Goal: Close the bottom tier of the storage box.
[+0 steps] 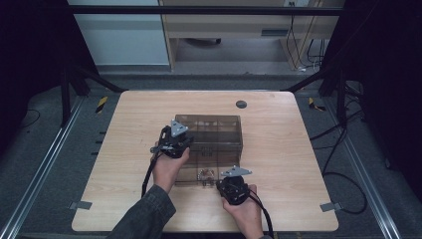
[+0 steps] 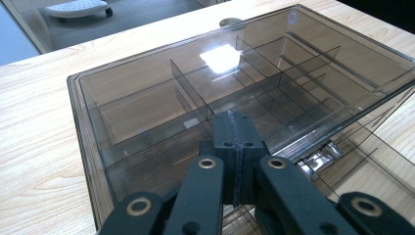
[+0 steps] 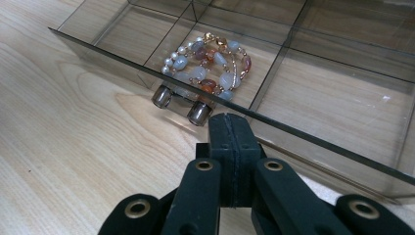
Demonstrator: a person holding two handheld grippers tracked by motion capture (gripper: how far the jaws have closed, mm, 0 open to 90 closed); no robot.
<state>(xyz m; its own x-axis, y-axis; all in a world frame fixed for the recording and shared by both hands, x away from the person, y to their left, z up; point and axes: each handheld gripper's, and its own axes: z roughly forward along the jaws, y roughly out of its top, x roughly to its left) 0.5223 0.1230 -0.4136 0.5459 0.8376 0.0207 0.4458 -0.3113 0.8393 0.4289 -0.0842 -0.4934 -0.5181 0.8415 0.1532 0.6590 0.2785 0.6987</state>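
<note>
Organizer box [image 1: 215, 144], smoked plastic, table centre, lid tilted; beaded bracelets [image 3: 210, 66] in 6 o'clock compartment. Left gripper [image 2: 234, 128] and right gripper [image 3: 230, 128]: 2 jaws pressed together, holding nothing. Risk: lid slipping off smooth closed tips

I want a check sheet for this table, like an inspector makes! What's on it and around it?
Surface: pale wooden table, with a dark round cap near the far edge.
Job's things: smoky clear box with dividers, its lid raised; beaded bracelet in a front compartment.
Clutter: nothing seen.
Grippers: left tool shut, at the lid; right tool shut, at the box's front edge, empty.
Cables: black cables on the floor at right.
Surroundings: grey floor, wooden desk behind.
</note>
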